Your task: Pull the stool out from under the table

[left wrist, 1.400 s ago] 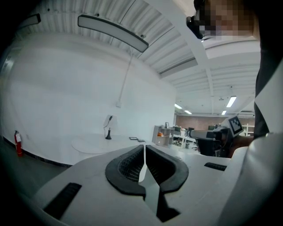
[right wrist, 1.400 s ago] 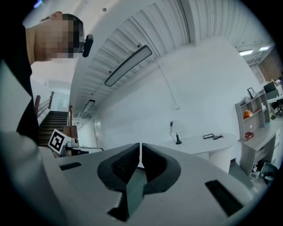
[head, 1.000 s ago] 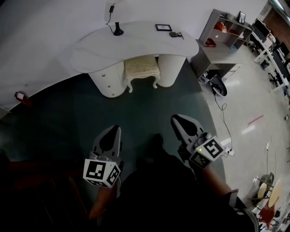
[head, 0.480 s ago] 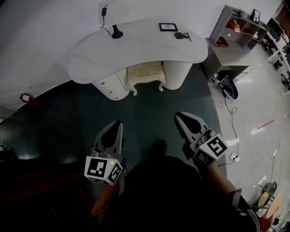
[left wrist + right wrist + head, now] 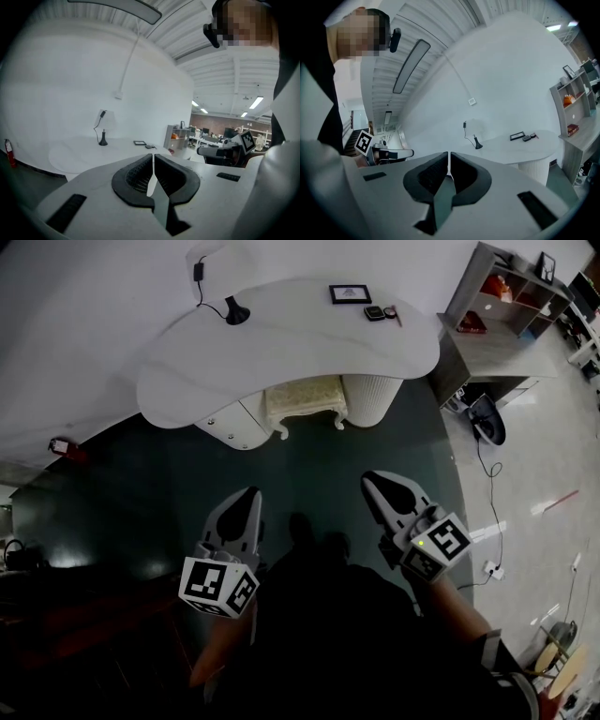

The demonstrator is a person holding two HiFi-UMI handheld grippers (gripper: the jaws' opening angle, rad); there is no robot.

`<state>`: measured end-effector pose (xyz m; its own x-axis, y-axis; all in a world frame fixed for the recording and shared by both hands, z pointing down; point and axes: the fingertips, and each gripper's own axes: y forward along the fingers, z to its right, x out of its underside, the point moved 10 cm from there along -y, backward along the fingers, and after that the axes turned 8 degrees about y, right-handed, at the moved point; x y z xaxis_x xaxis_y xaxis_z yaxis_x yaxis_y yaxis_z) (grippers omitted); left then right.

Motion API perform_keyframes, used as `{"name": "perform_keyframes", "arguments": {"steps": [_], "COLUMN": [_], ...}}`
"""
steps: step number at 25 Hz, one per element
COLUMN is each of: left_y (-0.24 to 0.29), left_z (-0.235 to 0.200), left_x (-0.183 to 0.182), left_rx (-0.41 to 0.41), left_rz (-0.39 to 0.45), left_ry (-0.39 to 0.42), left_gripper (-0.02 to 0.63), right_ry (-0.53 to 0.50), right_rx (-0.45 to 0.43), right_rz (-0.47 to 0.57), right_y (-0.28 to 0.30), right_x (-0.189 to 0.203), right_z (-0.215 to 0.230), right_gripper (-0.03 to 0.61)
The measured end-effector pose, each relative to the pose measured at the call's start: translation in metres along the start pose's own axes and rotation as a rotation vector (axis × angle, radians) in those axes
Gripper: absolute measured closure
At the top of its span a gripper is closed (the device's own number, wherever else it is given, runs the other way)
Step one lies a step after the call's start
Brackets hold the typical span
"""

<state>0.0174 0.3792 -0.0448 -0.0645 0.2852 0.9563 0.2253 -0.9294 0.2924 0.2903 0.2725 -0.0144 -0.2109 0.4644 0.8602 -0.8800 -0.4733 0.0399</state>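
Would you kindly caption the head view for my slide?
Left gripper and right gripper, both shut, face the stool tucked under the table.

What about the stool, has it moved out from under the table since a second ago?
No. The stool still sits tucked under the table, between its two white pedestals, just as before.

The stool point(image 5: 302, 396) is partly hidden beneath the table point(image 5: 300, 338) top.

The person is advancing toward the table point(image 5: 281, 343). The left gripper point(image 5: 247, 495) and the right gripper point(image 5: 373, 480) are drawing nearer to the table's front edge, narrowing the gap to the stool point(image 5: 305, 397) beneath it.
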Motion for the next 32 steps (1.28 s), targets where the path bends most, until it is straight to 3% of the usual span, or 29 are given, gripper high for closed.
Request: {"name": "perform_keyframes", "arguments": {"steps": [2, 7, 17, 21, 25, 32], "left_y": [0.014, 0.05, 0.126, 0.147, 0.169, 0.213], "left_z": [-0.007, -0.038, -0.127, -0.129, -0.113, -0.107], "left_x": [0.0, 0.006, 0.016, 0.024, 0.036, 0.086], "left_rx": [0.006, 0.012, 0.036, 0.013, -0.026, -0.069], "left_rz": [-0.007, -0.009, -0.013, -0.038, -0.064, -0.066], "left_ry": [-0.001, -0.026, -0.052, -0.073, -0.082, -0.114], "left_gripper": [0.589, 0.591, 0.591, 0.589, 0.589, 0.589], "right_ry": [0.028, -0.032, -0.058, -0.078, -0.028, -0.017], "right_rx": [0.011, 0.022, 0.077, 0.066, 0.036, 0.025], "right_rz": [-0.007, -0.058, -0.126, -0.162, -0.164, -0.17], "right_y": [0.011, 0.046, 0.149, 0.163, 0.169, 0.189], "right_x": [-0.003, -0.006, -0.029, -0.028, -0.022, 0.024], "right_z": [0.008, 0.032, 0.079, 0.112, 0.143, 0.203], "right_gripper": [0.558, 0.558, 0.558, 0.558, 0.558, 0.558]}}
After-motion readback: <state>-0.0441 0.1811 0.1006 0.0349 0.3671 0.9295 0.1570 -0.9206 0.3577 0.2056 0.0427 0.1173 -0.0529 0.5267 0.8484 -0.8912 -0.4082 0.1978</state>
